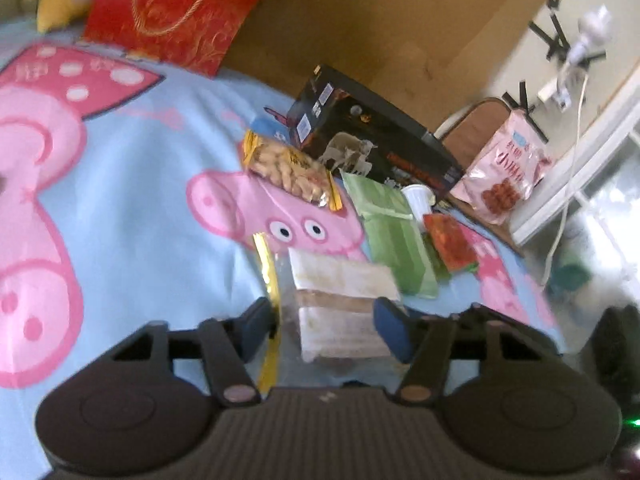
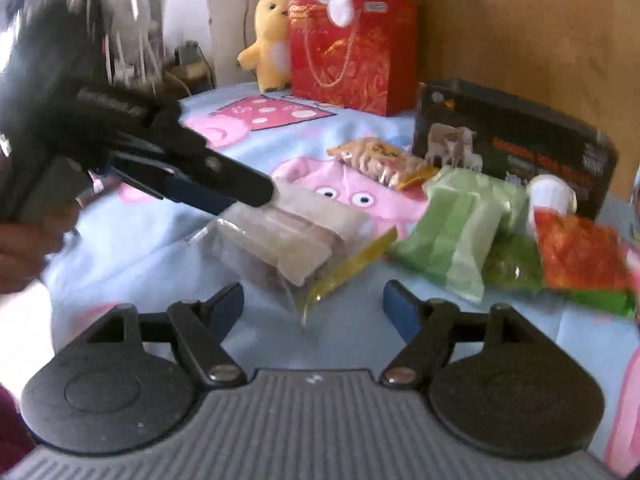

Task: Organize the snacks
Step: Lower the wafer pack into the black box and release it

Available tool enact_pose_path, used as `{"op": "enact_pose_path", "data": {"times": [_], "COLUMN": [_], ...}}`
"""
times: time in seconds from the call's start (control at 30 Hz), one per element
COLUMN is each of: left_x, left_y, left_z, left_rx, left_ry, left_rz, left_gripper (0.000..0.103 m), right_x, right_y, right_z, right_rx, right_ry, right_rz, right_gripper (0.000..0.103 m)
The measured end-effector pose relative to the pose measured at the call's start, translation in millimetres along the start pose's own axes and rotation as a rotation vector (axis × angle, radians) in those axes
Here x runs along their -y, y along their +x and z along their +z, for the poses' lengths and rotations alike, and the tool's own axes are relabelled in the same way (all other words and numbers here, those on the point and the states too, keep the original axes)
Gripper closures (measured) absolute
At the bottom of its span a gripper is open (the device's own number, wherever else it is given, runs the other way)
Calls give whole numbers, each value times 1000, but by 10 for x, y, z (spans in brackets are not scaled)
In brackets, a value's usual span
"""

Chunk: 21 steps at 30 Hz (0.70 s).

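Observation:
A clear packet of pale bars [image 1: 340, 276] with a gold sealed edge lies on the blue pig-print sheet [image 1: 140, 160]. Its near end sits between the fingers of my left gripper [image 1: 326, 320], which stands open around it; the pads do not visibly press. In the right wrist view the left gripper [image 2: 256, 196] reaches in from the left onto the far end of the packet [image 2: 296, 240]. My right gripper [image 2: 314, 300] is open wide, with only the packet's gold corner near its gap. Beyond lie a peanut bag [image 1: 288, 168], a green packet [image 1: 396, 232] and a red-and-green packet [image 1: 452, 244].
A black box [image 2: 512, 140] stands behind the snacks with a white cup [image 2: 550, 194] in front of it. A red gift bag [image 2: 352, 52] and a yellow plush [image 2: 268, 40] stand at the back. A pink bag [image 1: 504, 168] leans at the far right. A hand [image 2: 24, 248] holds the left gripper.

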State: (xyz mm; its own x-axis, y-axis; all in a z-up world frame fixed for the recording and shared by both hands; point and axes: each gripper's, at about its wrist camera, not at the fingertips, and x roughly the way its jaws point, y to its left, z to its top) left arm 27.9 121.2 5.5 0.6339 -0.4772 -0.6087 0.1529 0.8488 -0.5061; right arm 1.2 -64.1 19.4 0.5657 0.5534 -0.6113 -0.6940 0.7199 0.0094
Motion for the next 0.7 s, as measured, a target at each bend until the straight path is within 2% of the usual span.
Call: {"op": "enact_pose_path", "data": {"times": [0.07,0.13,0.3,0.4,0.53,0.7], "left_x": [45,99,217,433,701,872], "left_y": [-15,-61,-149,-117,146,621], "left_z": [-3,15,219,503,1022,1515], "left_rx": [-3,2,42,90,147,180], "left_ry": [-7,5,21,72,114,130], "left_rz": [-12,4,-40,-52,-75,-48], "left_gripper": [53,55,55,55,55,54], "right_x": [-21,-66,-47,95,425,1054], "right_y": [-24,-28,-160,-221,-207,-19], "right_z": [-20,-12,59,219,528,929], "right_rx": [9,23,113,180,242,228], "right_ry": [10,-10,-23,-36,-37,74], "right_rz": [1,-18,-59,-112,-215,-259], "right_gripper": [43,45,45,46,46,46]}}
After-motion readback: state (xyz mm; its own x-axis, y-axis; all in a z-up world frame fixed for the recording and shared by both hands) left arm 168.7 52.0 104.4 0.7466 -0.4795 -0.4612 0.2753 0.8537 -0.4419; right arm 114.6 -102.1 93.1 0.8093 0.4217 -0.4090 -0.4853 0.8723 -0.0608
